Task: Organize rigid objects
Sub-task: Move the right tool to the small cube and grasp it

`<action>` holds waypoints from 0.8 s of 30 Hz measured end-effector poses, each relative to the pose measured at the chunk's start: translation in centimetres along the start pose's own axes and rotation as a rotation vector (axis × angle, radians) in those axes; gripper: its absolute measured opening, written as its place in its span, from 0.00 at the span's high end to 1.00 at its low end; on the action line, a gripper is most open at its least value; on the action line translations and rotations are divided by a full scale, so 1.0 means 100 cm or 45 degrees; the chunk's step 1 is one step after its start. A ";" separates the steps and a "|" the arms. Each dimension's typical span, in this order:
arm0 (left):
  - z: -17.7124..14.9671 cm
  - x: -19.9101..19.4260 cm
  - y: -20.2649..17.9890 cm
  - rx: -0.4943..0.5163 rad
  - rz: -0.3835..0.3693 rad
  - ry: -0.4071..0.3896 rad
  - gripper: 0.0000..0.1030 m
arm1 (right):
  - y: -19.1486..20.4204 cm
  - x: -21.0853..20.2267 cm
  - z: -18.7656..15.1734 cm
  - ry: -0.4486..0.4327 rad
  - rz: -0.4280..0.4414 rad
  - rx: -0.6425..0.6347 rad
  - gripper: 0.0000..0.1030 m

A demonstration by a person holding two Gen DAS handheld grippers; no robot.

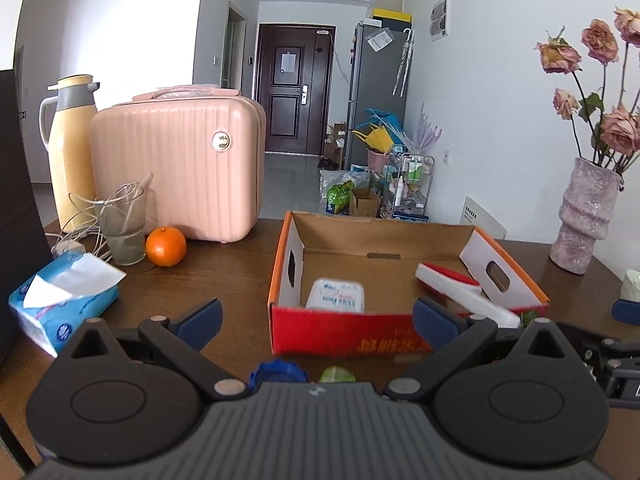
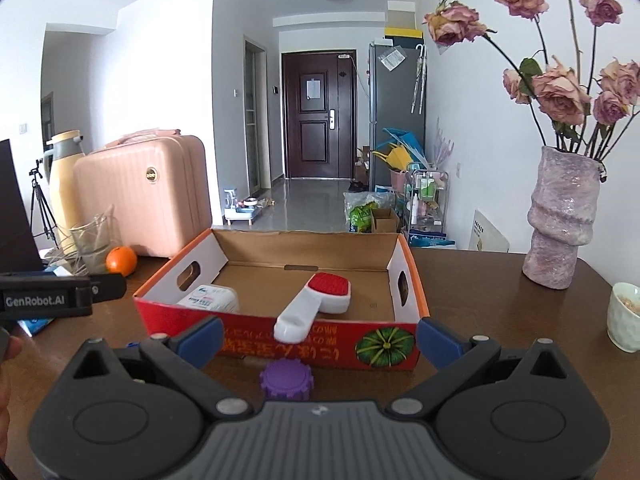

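An open red cardboard box (image 1: 340, 336) (image 2: 256, 344) stands on the brown table. Inside lie a white packet (image 1: 337, 295) (image 2: 208, 299) at the left and a white brush with a red pad (image 1: 460, 290) (image 2: 316, 308), its handle over the front rim. My left gripper (image 1: 316, 318) is open and empty in front of the box; a blue ridged cap (image 1: 277, 374) and a green object (image 1: 337, 375) lie just below it. My right gripper (image 2: 318, 334) is open and empty, with a purple ridged cap (image 2: 286, 380) between its fingers on the table.
A pink suitcase (image 1: 180, 168), yellow thermos (image 1: 70, 148), glass with cables (image 1: 122, 228), orange (image 1: 166, 246) and tissue pack (image 1: 60, 304) stand at the left. A vase of dried roses (image 2: 560, 216) and a cup (image 2: 626, 316) stand at the right.
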State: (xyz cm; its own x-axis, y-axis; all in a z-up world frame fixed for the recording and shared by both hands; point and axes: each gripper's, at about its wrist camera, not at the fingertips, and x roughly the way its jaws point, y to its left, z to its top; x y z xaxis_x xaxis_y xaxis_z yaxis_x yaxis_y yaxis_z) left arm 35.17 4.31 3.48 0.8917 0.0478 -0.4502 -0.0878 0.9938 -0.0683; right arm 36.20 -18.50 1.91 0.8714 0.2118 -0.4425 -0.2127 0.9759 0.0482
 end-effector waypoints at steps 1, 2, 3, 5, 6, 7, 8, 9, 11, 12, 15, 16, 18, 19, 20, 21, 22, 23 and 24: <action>-0.003 -0.004 0.000 0.002 0.001 0.002 0.00 | 0.000 -0.004 -0.003 -0.008 0.000 0.000 0.00; -0.007 -0.008 0.001 0.002 -0.001 0.005 0.00 | 0.001 -0.009 -0.007 -0.015 -0.001 0.002 0.00; -0.010 -0.011 0.001 0.000 -0.004 0.007 0.00 | 0.001 -0.012 -0.011 -0.017 0.001 0.005 0.00; -0.016 -0.016 0.002 -0.006 -0.005 0.014 0.00 | 0.001 -0.020 -0.018 -0.017 0.009 0.011 0.00; -0.019 -0.019 0.003 -0.010 -0.005 0.014 0.00 | 0.002 -0.023 -0.021 -0.017 0.011 0.013 0.00; -0.022 -0.023 0.004 -0.013 -0.006 0.014 0.00 | 0.002 -0.025 -0.024 -0.017 0.012 0.015 0.00; -0.025 -0.026 0.004 -0.014 -0.007 0.013 0.00 | 0.002 -0.027 -0.028 -0.016 0.014 0.015 0.00; -0.028 -0.029 0.005 -0.014 -0.008 0.013 0.00 | 0.002 -0.029 -0.031 -0.013 0.015 0.014 0.00; -0.035 -0.035 0.006 -0.013 -0.008 0.014 0.00 | 0.003 -0.032 -0.040 -0.001 0.016 0.010 0.00; -0.038 -0.037 0.006 -0.012 -0.009 0.018 0.00 | 0.004 -0.033 -0.045 0.011 0.015 0.009 0.00; -0.047 -0.043 0.009 -0.016 -0.017 0.031 0.00 | 0.008 -0.035 -0.056 0.037 0.007 -0.007 0.00; -0.050 -0.045 0.010 -0.017 -0.019 0.035 0.00 | 0.009 -0.036 -0.060 0.042 0.005 -0.011 0.00; -0.054 -0.048 0.011 -0.016 -0.023 0.040 0.00 | 0.009 -0.038 -0.068 0.052 0.005 -0.014 0.00; -0.056 -0.049 0.011 -0.016 -0.024 0.041 0.00 | 0.009 -0.039 -0.072 0.059 0.007 -0.012 0.00; -0.058 -0.050 0.012 -0.017 -0.027 0.043 0.00 | 0.009 -0.039 -0.075 0.071 0.013 -0.011 0.00; -0.059 -0.051 0.012 -0.017 -0.029 0.045 0.00 | 0.009 -0.039 -0.079 0.082 0.017 -0.014 0.00; -0.060 -0.051 0.012 -0.015 -0.030 0.048 0.00 | 0.010 -0.039 -0.082 0.086 0.014 -0.019 0.00; -0.061 -0.050 0.012 -0.012 -0.031 0.054 0.00 | 0.011 -0.039 -0.084 0.085 0.010 -0.025 0.00; -0.062 -0.050 0.012 -0.012 -0.032 0.058 0.00 | 0.011 -0.039 -0.085 0.085 0.010 -0.029 0.00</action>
State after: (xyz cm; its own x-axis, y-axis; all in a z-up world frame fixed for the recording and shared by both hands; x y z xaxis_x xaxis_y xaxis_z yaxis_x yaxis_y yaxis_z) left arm 27.86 4.63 0.11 0.8726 0.0179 -0.4881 -0.0698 0.9936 -0.0884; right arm 28.85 -18.66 -3.92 0.8385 0.2147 -0.5009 -0.2299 0.9727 0.0320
